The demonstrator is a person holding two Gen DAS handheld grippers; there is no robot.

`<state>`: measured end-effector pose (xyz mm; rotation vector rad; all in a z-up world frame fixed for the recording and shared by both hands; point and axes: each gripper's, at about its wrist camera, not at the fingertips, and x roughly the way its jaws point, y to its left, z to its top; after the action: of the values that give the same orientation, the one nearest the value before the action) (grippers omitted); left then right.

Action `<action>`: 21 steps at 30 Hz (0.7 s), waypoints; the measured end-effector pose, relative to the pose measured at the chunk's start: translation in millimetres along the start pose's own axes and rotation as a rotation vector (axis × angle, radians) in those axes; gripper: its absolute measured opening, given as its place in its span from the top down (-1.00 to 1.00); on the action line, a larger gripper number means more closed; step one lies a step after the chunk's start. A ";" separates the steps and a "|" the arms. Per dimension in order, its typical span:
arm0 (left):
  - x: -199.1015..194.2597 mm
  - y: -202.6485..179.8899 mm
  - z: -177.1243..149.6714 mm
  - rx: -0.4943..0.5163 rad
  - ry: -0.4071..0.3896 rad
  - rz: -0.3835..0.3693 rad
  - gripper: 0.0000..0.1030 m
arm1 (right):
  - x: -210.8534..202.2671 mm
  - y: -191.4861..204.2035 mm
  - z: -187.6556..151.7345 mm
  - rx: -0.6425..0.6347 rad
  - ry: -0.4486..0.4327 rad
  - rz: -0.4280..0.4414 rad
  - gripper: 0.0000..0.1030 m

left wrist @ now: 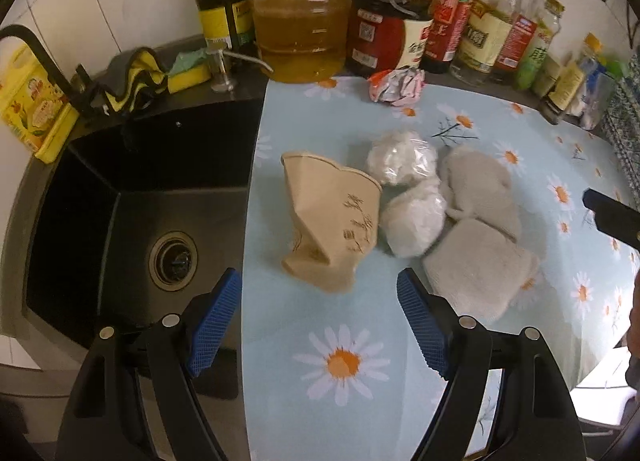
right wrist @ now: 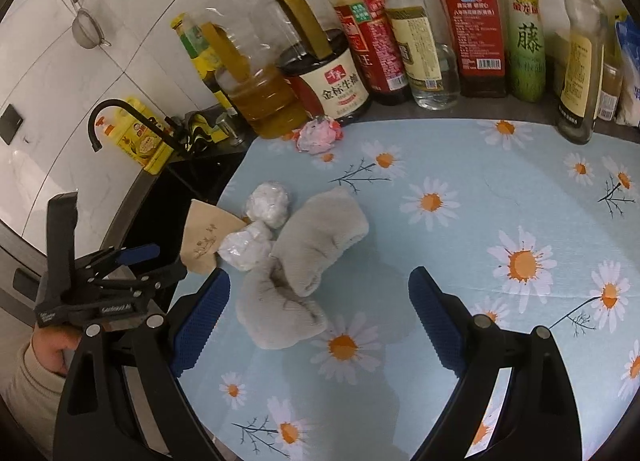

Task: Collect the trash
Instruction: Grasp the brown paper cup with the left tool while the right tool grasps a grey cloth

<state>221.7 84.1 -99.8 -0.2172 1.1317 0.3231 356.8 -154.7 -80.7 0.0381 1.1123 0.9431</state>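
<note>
Both claws were held open and empty above the flower-print bench [left wrist: 344, 401] as the trash was approached. In the left wrist view the left claw [left wrist: 320, 325], its blue pads spread with nothing between them, was pointed at the crushed paper cup [left wrist: 332, 221], which lay just ahead at twelve o'clock, its long axis run from eleven o'clock down to five, the rim end farther away. Two wads of white plastic wrap [left wrist: 404, 163] were seen touching the cup at its two o'clock side, with a pair of grey cloths [left wrist: 476, 261] beyond them toward three o'clock. A pink crumpled wrapper [left wrist: 396, 87] was left well apart, near the bottles at one o'clock. In the right wrist view the right claw [right wrist: 320, 301], opened wider, was aimed at the grey cloths, at eleven o'clock from it. The cup was judged nearer the left claw, and a grip across its short axis was judged likely.
</note>
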 end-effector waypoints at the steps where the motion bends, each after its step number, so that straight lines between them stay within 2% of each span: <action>1: 6.1 1.2 2.4 -0.002 0.009 0.001 -0.51 | 1.4 -2.5 0.3 0.005 0.002 0.002 -0.75; 4: 19.1 1.5 6.8 0.014 0.025 0.018 -0.51 | 5.5 -10.6 -0.9 0.023 0.011 0.003 -0.75; 7: 28.2 -0.7 10.8 0.016 0.049 -0.005 -0.48 | 7.4 -15.4 -4.7 0.037 0.016 0.006 -0.75; 12: 32.8 -5.3 13.9 0.045 0.041 0.006 -0.47 | 11.5 -24.8 -14.6 0.069 0.034 0.006 -0.75; 14: 35.3 -6.9 16.2 0.058 0.041 0.002 -0.24 | 14.0 -29.3 -18.6 0.077 0.048 0.000 -0.75; 18: 40.2 -10.8 20.8 0.084 0.044 -0.011 0.01 | 14.1 -35.2 -22.5 0.093 0.052 -0.003 -0.75; 21: 39.6 -13.5 22.6 0.101 0.034 -0.016 0.02 | 12.5 -37.0 -22.8 0.101 0.046 -0.005 -0.75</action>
<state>261.0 84.7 -126.6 -0.1431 1.1759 0.2478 363.6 -179.1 -118.2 0.0958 1.2015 0.8866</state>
